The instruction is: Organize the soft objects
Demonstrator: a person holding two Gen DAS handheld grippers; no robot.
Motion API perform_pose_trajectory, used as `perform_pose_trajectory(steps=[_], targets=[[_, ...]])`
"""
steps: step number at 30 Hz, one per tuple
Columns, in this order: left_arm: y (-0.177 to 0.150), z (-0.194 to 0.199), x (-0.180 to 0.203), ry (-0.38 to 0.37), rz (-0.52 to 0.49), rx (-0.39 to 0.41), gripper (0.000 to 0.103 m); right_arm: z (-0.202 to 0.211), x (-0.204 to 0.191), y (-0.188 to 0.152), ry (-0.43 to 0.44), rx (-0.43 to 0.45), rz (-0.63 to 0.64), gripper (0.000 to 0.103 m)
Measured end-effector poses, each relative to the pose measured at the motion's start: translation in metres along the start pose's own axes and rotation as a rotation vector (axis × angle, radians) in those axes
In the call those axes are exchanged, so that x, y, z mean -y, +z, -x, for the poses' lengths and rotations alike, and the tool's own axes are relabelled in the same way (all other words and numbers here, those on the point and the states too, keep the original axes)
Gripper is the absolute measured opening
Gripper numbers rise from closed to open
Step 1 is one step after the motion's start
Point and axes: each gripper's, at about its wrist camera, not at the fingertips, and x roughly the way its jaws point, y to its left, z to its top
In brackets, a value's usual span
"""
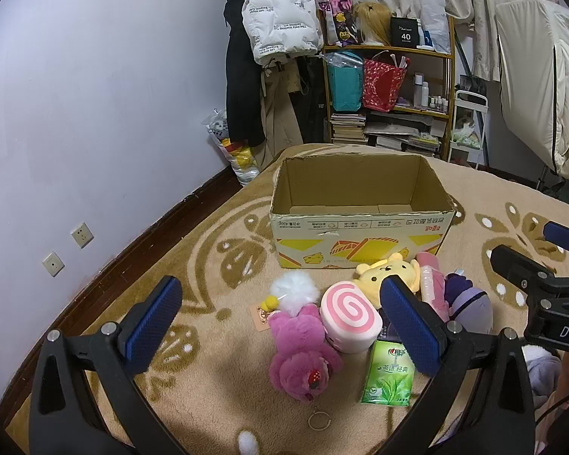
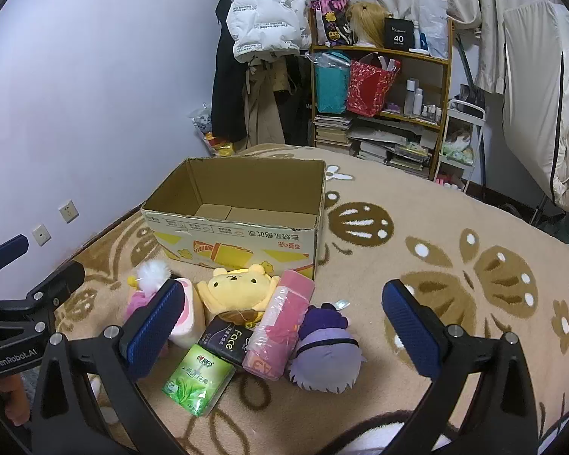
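While spread wide: both tools, left tool (image 1: 280, 314), right tool (image 2: 282, 320), over plush toys (image 2: 242, 290) before empty cardboard box (image 2: 239, 235).

Cardboard box (image 1: 360, 227) showing matt, creased | pink plush bear (image 1: 301, 356) looking fluffy | green tissue pack (image 2: 197, 379) gleaming glossy plastic

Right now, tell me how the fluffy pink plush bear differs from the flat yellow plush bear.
The fluffy pink plush bear is long-furred and carries a metal ring; the flat yellow plush bear is smooth, showing a stitched face. The pink one lies further from the open cardboard box; the yellow one sits right before it. Both rest on the beige blanket, untouched.
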Motion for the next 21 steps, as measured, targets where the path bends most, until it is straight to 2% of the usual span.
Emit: perform_pose_trajectory(steps=[21], targets=[[-0.0001, 0.0011, -0.0022, 0.000, -0.004, 0.008, 0.103, -0.0016, 0.0016, -0.0019, -0.002, -0.005, 0.006, 0.103]])
